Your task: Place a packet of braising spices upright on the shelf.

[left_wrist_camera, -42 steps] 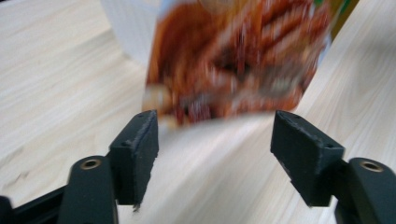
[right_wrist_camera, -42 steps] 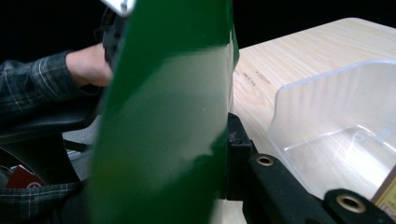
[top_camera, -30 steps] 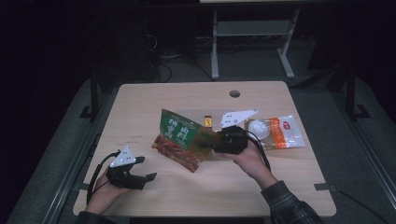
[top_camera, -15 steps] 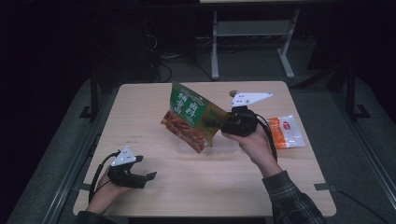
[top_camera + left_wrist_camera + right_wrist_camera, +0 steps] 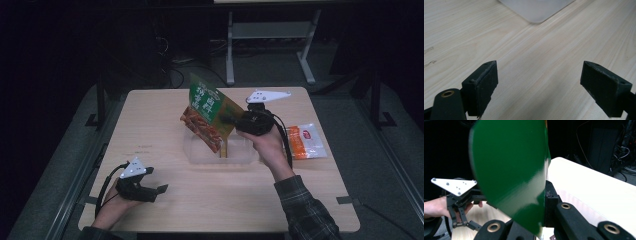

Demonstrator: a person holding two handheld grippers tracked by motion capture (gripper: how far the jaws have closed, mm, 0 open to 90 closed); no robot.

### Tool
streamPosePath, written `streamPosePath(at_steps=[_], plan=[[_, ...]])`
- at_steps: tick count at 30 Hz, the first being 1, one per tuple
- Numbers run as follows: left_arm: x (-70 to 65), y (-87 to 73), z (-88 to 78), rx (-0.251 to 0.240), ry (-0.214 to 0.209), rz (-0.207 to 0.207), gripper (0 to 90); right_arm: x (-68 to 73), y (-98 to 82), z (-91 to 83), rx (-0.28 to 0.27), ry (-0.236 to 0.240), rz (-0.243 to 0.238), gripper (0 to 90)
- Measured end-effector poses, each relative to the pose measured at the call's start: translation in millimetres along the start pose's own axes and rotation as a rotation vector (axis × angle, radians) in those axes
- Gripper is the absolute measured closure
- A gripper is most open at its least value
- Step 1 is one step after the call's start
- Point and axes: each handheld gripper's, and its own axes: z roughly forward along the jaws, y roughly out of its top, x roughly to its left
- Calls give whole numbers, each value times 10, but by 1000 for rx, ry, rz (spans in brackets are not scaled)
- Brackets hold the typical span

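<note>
The right gripper (image 5: 231, 120) is seen just right of centre in the high view, its jaws clamped on the edge of a green snack packet (image 5: 206, 112), which is held tilted in the air above a clear plastic tray (image 5: 200, 155) lying on the wooden table (image 5: 165, 115). In the right gripper view the green back of the packet (image 5: 511, 170) is pinched between the two black jaws at the bottom of the frame and rises up through the middle of it.

The left gripper (image 5: 159, 191) is held low at the lower left of the high view, near the table's front edge and well apart from the packet. Its jaws have just been opening and now stand wide apart, with nothing between them; in the left gripper view bare wood is seen between them, and a corner of the clear tray (image 5: 536, 10) appears at the top of the frame.

An orange and white packet (image 5: 306, 141) lies flat on the table at the right of the high view, just beside the right hand (image 5: 267, 145).
</note>
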Motion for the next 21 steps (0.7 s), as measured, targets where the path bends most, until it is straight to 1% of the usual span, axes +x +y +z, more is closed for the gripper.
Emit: streamPosePath(at_steps=[3, 5, 6, 8, 9, 11, 13, 14, 16, 18, 21], plan=[[-5, 6, 5, -12, 1, -9, 140, -7, 1, 15, -3, -21, 7, 897], [-4, 4, 12, -6, 0, -6, 140, -4, -3, 28, -2, -37, 1, 897], [-8, 0, 17, -2, -2, -10, 139, -5, -6, 33, -3, -37, 2, 897], [-3, -3, 16, 13, -7, 1, 139, -9, -12, 40, 0, -51, 5, 897], [-7, -7, 22, 10, -8, -3, 140, -16, -16, 46, 0, -55, 7, 897], [-12, -11, 27, 9, -9, -8, 140, -21, -28, 60, -4, -60, 16, 897], [-11, -11, 23, 13, -7, -3, 140, -34, -36, 74, -1, -69, 12, 897], [-7, -10, 19, 19, -7, 3, 140, -39, -40, 83, 1, -70, 16, 897], [-8, -8, 22, 21, -7, 2, 140, -45, -47, 100, -2, -77, 26, 896], [-11, -6, 28, 27, -8, 4, 140, -51, -56, 124, -5, -75, 21, 896], [-17, -11, 36, 34, -9, 6, 140, -52, -67, 154, 1, -88, 22, 896]])
